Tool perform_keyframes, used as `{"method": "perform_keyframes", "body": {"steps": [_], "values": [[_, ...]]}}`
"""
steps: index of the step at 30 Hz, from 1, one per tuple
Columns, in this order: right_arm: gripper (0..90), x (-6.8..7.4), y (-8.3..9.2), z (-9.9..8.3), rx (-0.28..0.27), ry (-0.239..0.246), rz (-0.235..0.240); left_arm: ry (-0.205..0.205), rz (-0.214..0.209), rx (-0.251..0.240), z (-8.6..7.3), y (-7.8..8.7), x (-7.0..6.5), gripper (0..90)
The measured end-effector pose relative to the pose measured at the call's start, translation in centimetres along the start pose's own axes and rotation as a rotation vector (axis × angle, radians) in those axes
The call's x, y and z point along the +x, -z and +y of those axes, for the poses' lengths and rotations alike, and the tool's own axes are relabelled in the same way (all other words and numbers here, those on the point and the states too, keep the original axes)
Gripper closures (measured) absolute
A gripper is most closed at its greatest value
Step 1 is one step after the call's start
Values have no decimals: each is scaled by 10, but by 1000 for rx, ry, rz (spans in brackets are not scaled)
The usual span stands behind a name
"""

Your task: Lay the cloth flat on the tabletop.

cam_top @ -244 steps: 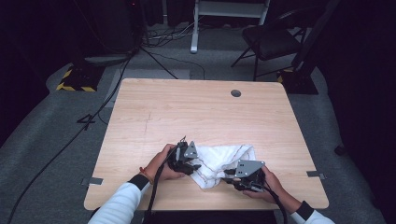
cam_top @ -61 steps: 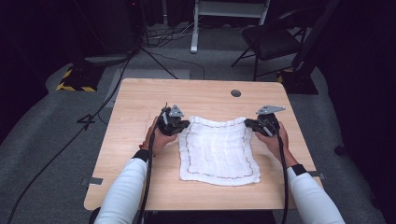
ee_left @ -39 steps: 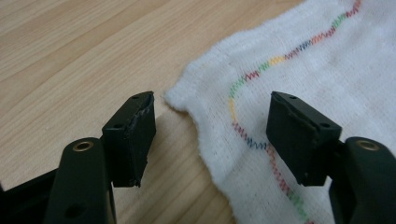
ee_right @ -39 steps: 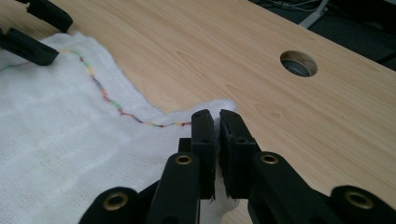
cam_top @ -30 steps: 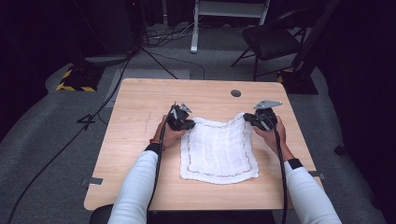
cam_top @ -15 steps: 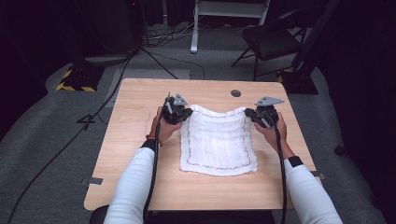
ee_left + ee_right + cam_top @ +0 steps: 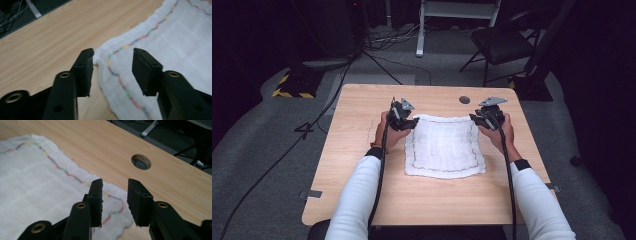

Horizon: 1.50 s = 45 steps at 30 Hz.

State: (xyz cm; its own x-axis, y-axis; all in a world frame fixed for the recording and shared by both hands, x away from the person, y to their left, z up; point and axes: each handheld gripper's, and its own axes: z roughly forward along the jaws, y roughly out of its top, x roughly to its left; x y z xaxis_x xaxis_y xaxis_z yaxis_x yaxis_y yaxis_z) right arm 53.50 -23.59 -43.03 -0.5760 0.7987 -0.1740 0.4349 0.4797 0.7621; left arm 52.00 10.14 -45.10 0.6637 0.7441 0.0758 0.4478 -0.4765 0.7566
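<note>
In the left gripper view, the white cloth [image 7: 160, 62] runs off the top, right and bottom edges, and part of its coloured stitching [image 7: 120, 80] passes out of sight behind the black jaws. In the right gripper view the cloth [image 7: 37, 195] is cut off at the left and bottom edges. In the high view, the person's sleeves [image 7: 357, 200] leave the frame at the bottom, and the gaps between the jaws are too small to read.

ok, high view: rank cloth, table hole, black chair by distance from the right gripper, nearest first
From the right gripper:
1. White cloth: its far right corner lies just under the open fingers.
2. Table hole: just beyond, slightly left, near the table's far edge.
3. Black chair: on the floor past the table, farthest.
</note>
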Motion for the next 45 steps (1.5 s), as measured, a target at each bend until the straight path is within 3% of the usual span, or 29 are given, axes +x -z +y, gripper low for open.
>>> {"method": "perform_keyframes", "body": {"steps": [3, 5, 7, 8, 9, 10, 13, 17, 22, 24, 26, 30, 35, 38, 41, 43, 45], "values": [[558, 2, 8, -15, 7, -23, 60, -36, -43, 20, -13, 8, -12, 365], [517, 6, 15, -26, 29, -1, 73, -73, -64, 46, -24, 13, -22, 316], [503, 8, 18, -33, 35, 8, 91, -82, -76, 57, -30, 15, -26, 294], [474, 14, 24, -45, 60, 30, 116, -105, -93, 80, -41, 17, -33, 279], [474, 14, 24, -45, 60, 30, 116, -105, -93, 80, -41, 17, -33, 266], [449, 19, 30, -56, 83, 52, 131, -106, -100, 84, -45, 19, -36, 260], [424, 23, 39, -72, 95, 47, 161, -130, -134, 108, -56, 27, -46, 240], [387, 28, 50, -88, 135, 65, 169, -160, -147, 129, -66, 34, -58, 237], [366, 37, 61, -106, 153, 73, 208, -159, -133, 164, -79, 40, -65, 239], [360, 42, 63, -111, 178, 96, 205, -148, -137, 157, -83, 44, -64, 249], [372, 45, 64, -114, 164, 102, 195, -126, -146, 162, -86, 45, -63, 248], [372, 46, 70, -119, 162, 89, 192, -109, -148, 145, -91, 49, -63, 254], [418, 51, 82, -128, 162, 80, 196, -85, -191, 157, -96, 54, -70, 251], [417, 56, 88, -129, 172, 115, 171, -112, -189, 159, -97, 58, -76, 249], [382, 54, 88, -130, 174, 111, 171, -150, -172, 162, -96, 61, -77, 243], [375, 52, 88, -129, 168, 112, 176, -160, -155, 161, -95, 62, -76, 239], [379, 53, 89, -128, 154, 113, 177, -157, -167, 133, -93, 66, -75, 240]]}}
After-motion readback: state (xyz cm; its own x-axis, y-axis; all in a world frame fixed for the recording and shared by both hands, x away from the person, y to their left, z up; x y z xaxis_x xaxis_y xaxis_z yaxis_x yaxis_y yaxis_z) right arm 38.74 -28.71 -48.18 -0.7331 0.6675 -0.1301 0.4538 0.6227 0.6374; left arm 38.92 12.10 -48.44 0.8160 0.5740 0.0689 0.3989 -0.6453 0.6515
